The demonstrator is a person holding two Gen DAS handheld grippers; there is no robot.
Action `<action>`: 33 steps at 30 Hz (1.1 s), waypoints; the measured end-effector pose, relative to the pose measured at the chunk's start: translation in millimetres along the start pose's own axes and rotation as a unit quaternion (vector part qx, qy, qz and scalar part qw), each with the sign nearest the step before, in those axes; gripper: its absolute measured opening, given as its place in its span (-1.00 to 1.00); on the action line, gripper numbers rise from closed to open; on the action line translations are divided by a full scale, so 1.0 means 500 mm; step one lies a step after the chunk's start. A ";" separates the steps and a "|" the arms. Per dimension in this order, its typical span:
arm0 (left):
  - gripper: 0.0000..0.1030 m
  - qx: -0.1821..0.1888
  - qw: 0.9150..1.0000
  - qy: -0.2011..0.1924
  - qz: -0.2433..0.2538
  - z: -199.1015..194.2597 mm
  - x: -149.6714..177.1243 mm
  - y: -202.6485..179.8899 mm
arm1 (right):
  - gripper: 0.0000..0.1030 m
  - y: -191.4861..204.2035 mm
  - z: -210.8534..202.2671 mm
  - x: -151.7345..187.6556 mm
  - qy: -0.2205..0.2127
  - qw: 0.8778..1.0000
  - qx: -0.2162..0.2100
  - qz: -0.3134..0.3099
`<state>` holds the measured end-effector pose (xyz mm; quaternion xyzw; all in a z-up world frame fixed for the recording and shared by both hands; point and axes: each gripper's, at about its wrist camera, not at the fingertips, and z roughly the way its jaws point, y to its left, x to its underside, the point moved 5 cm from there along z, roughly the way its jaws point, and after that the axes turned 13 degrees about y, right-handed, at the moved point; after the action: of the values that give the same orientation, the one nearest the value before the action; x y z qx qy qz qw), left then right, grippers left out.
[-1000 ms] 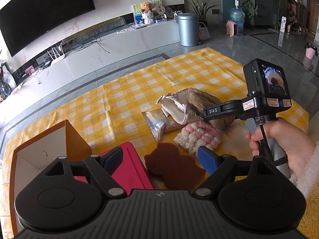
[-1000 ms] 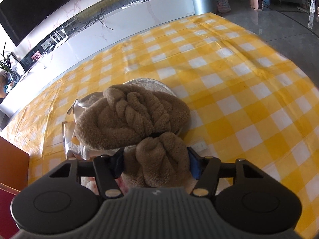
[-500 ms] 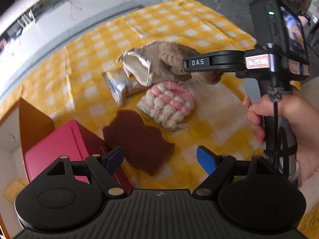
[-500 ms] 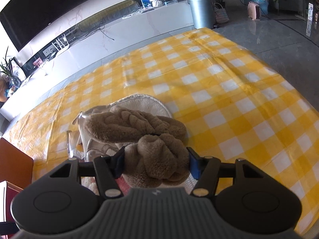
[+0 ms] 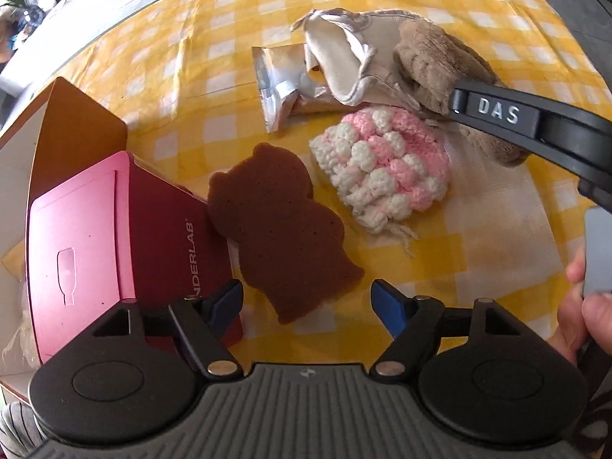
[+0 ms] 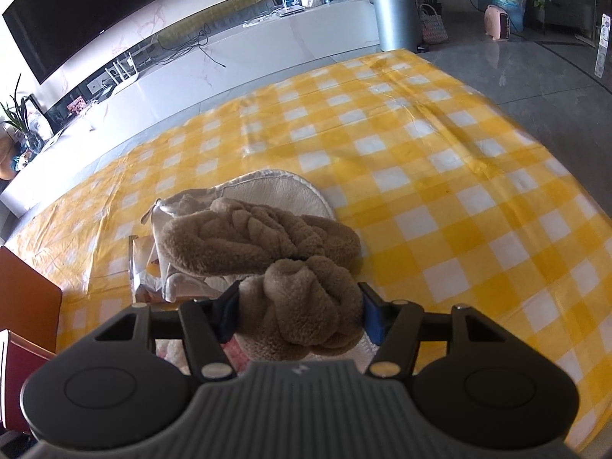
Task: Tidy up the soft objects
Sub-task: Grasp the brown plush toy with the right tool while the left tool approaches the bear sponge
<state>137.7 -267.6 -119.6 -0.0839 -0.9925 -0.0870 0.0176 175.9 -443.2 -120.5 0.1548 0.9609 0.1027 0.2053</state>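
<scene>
A: What's your right gripper (image 6: 300, 315) got?
B: Its blue pads pinch your fluffy tan plush bundle (image 6: 304, 311), near edge. Beyond lies a tan fleece slipper (image 6: 256, 241) on the yellow-checked tablecloth (image 6: 440, 176).

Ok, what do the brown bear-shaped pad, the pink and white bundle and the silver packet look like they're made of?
Brown bear-shaped pad: probably sponge or foam; matte, finely pitted face, thick cut edge.
Pink and white bundle: chunky knitted or crocheted yarn; bobbled stitches, loose strands at its edge.
Silver packet: likely foil or metallised plastic; shiny, creased, with a flat sealed end.
</scene>
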 end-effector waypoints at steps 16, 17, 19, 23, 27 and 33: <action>0.93 -0.129 0.988 -0.037 -0.072 0.038 -0.024 -0.028 | 0.18 -0.058 -0.031 0.016 -0.007 1.000 0.012 0.027; 0.19 -0.099 0.993 -0.042 -0.057 0.040 -0.024 -0.034 | 0.18 -0.058 -0.031 0.017 -0.006 1.000 0.012 0.025; 0.26 -0.077 0.995 -0.026 -0.050 0.049 -0.022 -0.035 | 0.18 -0.058 -0.027 0.019 -0.002 1.000 0.010 0.024; 0.23 -0.075 0.996 -0.037 -0.030 0.051 -0.018 -0.037 | 0.18 -0.055 -0.025 0.017 -0.001 1.000 0.009 0.022; 0.23 -0.069 0.996 -0.048 0.027 0.049 -0.002 -0.053 | 0.18 -0.052 -0.024 0.016 0.000 1.000 0.004 0.021; 0.23 -0.039 0.994 -0.063 0.077 0.043 0.022 -0.066 | 0.19 -0.052 -0.023 0.016 0.000 1.000 0.005 0.021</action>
<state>120.8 -293.8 -145.9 -0.1658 -0.9781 -0.1190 -0.0414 157.3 -466.2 -119.9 0.1757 0.9581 0.1020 0.2020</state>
